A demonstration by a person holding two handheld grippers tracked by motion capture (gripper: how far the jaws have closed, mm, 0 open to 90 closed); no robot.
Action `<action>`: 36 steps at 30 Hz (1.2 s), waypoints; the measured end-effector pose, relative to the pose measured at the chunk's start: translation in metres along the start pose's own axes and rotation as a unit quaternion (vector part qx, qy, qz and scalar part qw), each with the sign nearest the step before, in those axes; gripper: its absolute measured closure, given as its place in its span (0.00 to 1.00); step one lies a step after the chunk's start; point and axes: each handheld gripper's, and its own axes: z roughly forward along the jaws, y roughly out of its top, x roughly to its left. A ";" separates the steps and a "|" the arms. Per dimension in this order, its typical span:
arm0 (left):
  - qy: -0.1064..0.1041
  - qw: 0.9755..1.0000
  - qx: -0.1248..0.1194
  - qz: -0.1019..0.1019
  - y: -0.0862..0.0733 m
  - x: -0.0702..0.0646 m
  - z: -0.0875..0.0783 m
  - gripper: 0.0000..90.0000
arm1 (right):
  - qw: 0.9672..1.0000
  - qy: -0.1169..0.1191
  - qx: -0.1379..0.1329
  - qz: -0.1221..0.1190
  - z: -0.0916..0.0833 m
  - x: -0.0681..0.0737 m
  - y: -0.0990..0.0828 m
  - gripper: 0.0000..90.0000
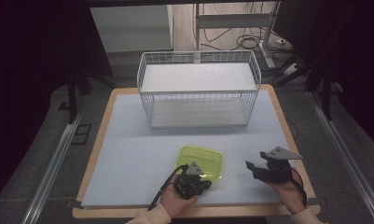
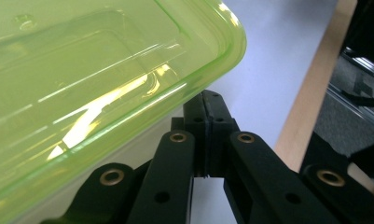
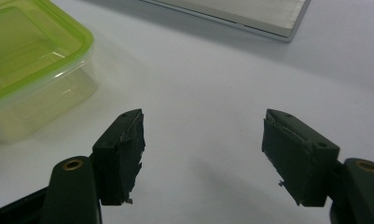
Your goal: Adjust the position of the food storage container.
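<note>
Container: green-lidded clear plastic box [image 1: 201, 162], rectangular with rounded corners, on the pale blue mat [image 1: 128, 149] near the table's front edge, in front of the wire basket [image 1: 198, 88] and apart from it.
Writing: no brand, label or lettering legible on any item.
Lid: translucent lime green, glossy, with moulded raised ridges; seen close in the left gripper view [image 2: 96, 79].
Body: clear, faintly frosted walls below the lid, seen in the right gripper view [image 3: 35, 70].
Left gripper: [image 1: 194, 179] black jaws shut flat against each other, nothing between them; tips [image 2: 207, 112] just under the lid's rim at one corner.
Right gripper: [image 1: 254, 169] jaws [image 3: 203, 158] spread wide, nothing held, over bare mat to the box's right.
Basket: white wire mesh, two white shelves.
Table: light wood edge [image 1: 287, 126] around the mat.
</note>
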 end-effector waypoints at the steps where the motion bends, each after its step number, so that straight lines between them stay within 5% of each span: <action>1: -0.001 1.000 0.000 0.001 0.001 0.000 0.001 1.00 | 1.000 0.000 0.000 0.000 0.000 0.000 0.000 0.33; 11: 0.008 1.000 -0.009 -0.010 0.010 -0.002 0.013 0.99 | 1.000 -0.001 -0.001 0.000 -0.001 0.000 0.000 0.33; 19: -0.001 1.000 -0.017 -0.013 0.010 -0.004 0.008 1.00 | 1.000 0.007 -0.004 0.005 -0.002 -0.001 0.001 0.34; 27: -0.043 0.999 -0.016 -0.014 -0.008 -0.008 -0.020 1.00 | 1.000 0.004 -0.006 0.002 -0.003 -0.002 0.000 0.33; 36: -0.034 0.997 -0.058 -0.027 -0.024 0.002 -0.069 0.99 | 1.000 0.011 -0.005 -0.002 -0.001 -0.002 -0.001 0.33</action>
